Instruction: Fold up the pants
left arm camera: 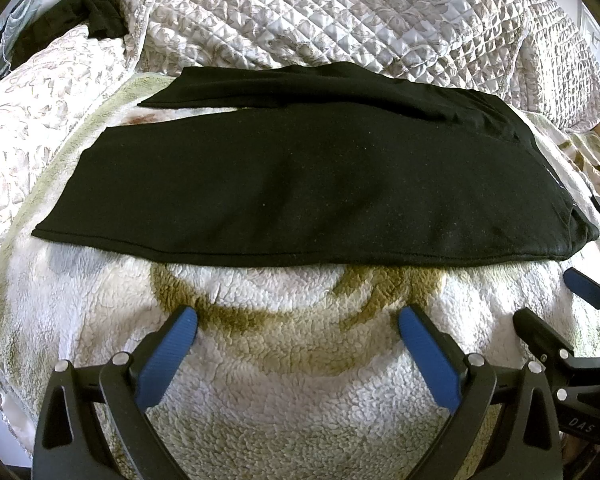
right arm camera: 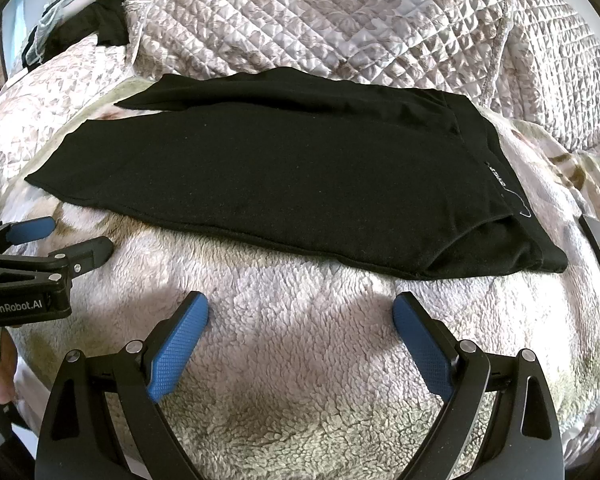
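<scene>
While the black pants (left arm camera: 300, 184) lie flat on the fleece blanket (left arm camera: 292, 380), both tongs, left (left arm camera: 298, 322) and right (right arm camera: 300, 308), hover near them, spread wide, holding nothing.

Bed in bright daylight.
A white fluffy fleece blanket (left arm camera: 300, 400) lies before a beige quilted floral bedspread (left arm camera: 340, 20).

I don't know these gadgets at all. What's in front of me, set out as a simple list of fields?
Item: black fabric pants, lying flat, legs to the left, waistband to the right
Surface: fluffy cream-and-olive fleece blanket
Behind: quilted beige patterned bedspread
Far left corner: other dark clothing, unclear what
Left hand-held gripper: open, blue pads, short of the pants
Right hand-held gripper: open, also short of the pants
Folding: pants touched by neither gripper
</scene>
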